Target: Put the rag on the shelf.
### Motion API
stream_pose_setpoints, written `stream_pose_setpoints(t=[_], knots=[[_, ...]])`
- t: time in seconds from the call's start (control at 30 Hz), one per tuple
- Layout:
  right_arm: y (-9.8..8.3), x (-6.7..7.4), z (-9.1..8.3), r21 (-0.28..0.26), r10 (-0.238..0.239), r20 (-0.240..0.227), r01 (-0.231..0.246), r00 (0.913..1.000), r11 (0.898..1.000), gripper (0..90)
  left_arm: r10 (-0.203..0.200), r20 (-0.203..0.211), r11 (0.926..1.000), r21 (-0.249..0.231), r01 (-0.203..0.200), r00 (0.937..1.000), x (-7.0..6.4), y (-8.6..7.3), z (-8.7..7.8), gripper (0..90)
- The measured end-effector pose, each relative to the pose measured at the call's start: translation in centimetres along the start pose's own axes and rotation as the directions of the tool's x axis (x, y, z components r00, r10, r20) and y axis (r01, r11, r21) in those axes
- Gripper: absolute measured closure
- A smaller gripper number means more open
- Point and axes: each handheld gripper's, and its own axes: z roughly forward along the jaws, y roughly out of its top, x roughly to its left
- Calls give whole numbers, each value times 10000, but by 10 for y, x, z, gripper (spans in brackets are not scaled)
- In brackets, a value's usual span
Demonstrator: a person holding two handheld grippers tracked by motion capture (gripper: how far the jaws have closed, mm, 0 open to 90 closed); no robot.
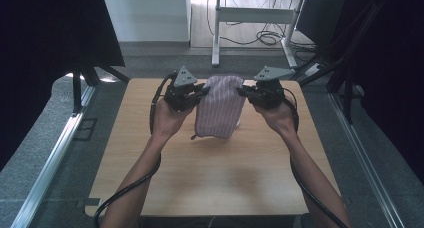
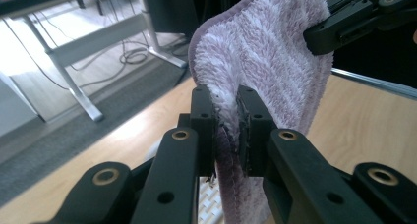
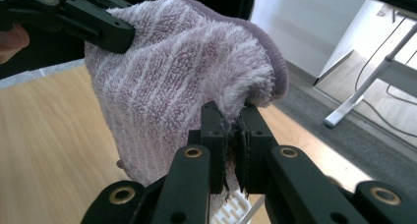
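A pale purple striped towel [image 1: 220, 105] hangs above the far half of the wooden table [image 1: 210, 183], held up by both grippers. My left gripper [image 1: 202, 90] is shut on the towel's left top corner. My right gripper [image 1: 241, 91] is shut on its right top corner. In the left gripper view the fluffy towel [image 2: 268, 62] is pinched between my jaws, and the other gripper's jaw clamps its far corner at upper right. The right gripper view shows the towel [image 3: 172, 81] bunched in my jaws. Something small and white [image 3: 236, 209] peeks out below the towel.
The table's far edge lies just behind the towel. Beyond it stand a white table frame [image 1: 217, 33] and loose cables [image 1: 265, 37] on the floor. Black tripod legs [image 1: 77, 88] flank the table on the left and black stands [image 1: 345, 78] on the right.
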Motion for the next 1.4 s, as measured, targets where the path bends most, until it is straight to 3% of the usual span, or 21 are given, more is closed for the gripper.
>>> stream_pose_setpoints(t=[0.3,0.73,1.03,1.4], knots=[[31,-14,-4,-210,-137,428,146,9990,9997,836,110,-377,9993,-362,-123,9992,9,24,0,790],[57,-35,4,-329,-33,855,61,9963,9994,834,65,-755,9998,-160,-78,9971,32,53,12,783],[71,-51,25,-167,117,1184,-98,9929,9998,832,-343,-1172,9992,144,363,9925,51,58,35,779],[64,-69,60,-8,635,1396,-641,9882,9979,827,-252,-1912,9962,771,406,9812,67,52,67,766]])
